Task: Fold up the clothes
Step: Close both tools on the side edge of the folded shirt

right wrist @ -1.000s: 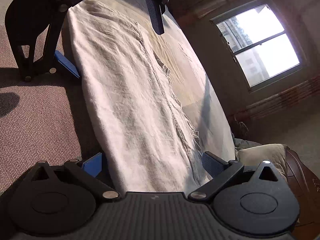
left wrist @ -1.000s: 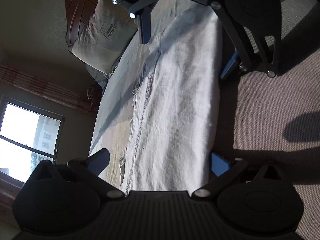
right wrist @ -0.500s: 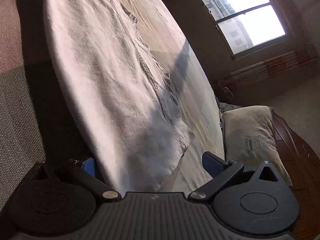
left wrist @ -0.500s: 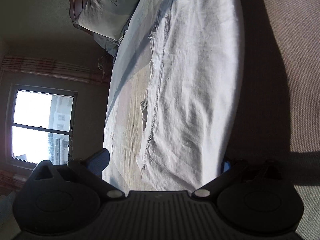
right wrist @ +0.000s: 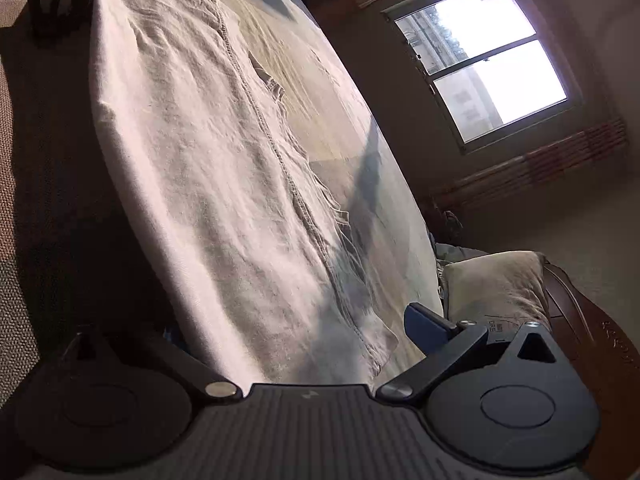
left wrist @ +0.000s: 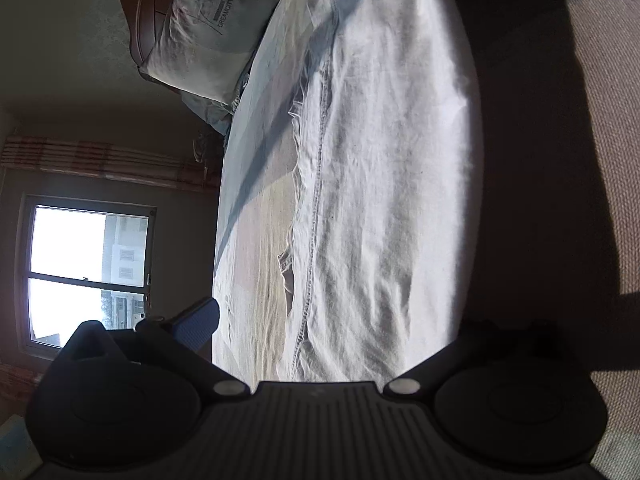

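A pale linen garment (left wrist: 384, 168) lies spread flat along the near edge of the bed (left wrist: 256, 216), and its outer side hangs a little over this edge toward the carpet (left wrist: 568, 184). A long stitched seam (left wrist: 316, 200) runs down the cloth, and beside it the frayed inner border is loose on the sheet. The left gripper (left wrist: 332, 320) has its jaws wide, one finger over the sheet and the other lost in shadow at the bed's edge; nothing is held. The right gripper (right wrist: 296, 328) also has wide jaws, with the hemmed corner of the garment (right wrist: 376, 344) lying between them but not pinched. Toward the window (right wrist: 484, 60) the sheet is bare and gives free room. A pillow (right wrist: 496, 284) leans on the wooden headboard (right wrist: 588, 320), well apart from the cloth.
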The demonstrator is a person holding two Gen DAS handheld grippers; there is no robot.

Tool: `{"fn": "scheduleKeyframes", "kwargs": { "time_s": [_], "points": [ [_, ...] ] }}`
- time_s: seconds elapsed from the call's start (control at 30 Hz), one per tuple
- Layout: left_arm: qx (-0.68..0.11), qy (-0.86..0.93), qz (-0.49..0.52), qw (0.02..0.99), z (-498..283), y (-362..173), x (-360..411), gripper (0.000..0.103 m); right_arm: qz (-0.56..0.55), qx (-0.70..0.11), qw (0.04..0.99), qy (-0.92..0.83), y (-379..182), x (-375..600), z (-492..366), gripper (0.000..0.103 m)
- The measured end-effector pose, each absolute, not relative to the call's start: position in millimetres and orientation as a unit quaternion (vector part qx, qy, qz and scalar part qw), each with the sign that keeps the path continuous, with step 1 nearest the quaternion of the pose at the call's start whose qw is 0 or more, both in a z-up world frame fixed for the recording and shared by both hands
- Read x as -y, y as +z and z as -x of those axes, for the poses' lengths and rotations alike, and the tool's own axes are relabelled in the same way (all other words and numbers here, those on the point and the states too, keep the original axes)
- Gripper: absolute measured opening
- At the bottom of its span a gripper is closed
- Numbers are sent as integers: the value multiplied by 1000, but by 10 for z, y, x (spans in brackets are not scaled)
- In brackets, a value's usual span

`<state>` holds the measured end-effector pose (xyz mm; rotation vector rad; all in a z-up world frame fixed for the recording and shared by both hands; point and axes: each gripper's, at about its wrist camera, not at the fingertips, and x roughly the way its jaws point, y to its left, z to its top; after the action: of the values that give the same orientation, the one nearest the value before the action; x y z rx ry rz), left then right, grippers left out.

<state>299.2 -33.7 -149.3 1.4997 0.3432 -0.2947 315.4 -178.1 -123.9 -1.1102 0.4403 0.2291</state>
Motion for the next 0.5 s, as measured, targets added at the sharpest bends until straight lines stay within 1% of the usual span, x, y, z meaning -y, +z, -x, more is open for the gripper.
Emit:
{"fn": "scheduleKeyframes", "kwargs": {
  "time_s": [0.13, 0.23, 0.3, 0.43, 0.5],
  "points": [
    [-178, -115, -660, 721, -3109, -1463, 58, 103, 550, -220, 803, 71, -1306, 2106, -3188, 103],
    [-184, -111, -669, 711, -3151, -1484, 100, 103, 565, -223, 792, 61, -1345, 2221, -3252, 103],
    [-160, -112, -705, 682, -3119, -1544, 185, 103, 571, -223, 787, 63, -1365, 2192, -3268, 103],
    [-96, -112, -766, 625, -2948, -1714, 243, 101, 609, -191, 768, 60, -1451, 2084, -3203, 103],
    [-66, -118, -786, 603, -2851, -1813, 238, 94, 603, -189, 773, 55, -1462, 2097, -3203, 103]
  ]
}}
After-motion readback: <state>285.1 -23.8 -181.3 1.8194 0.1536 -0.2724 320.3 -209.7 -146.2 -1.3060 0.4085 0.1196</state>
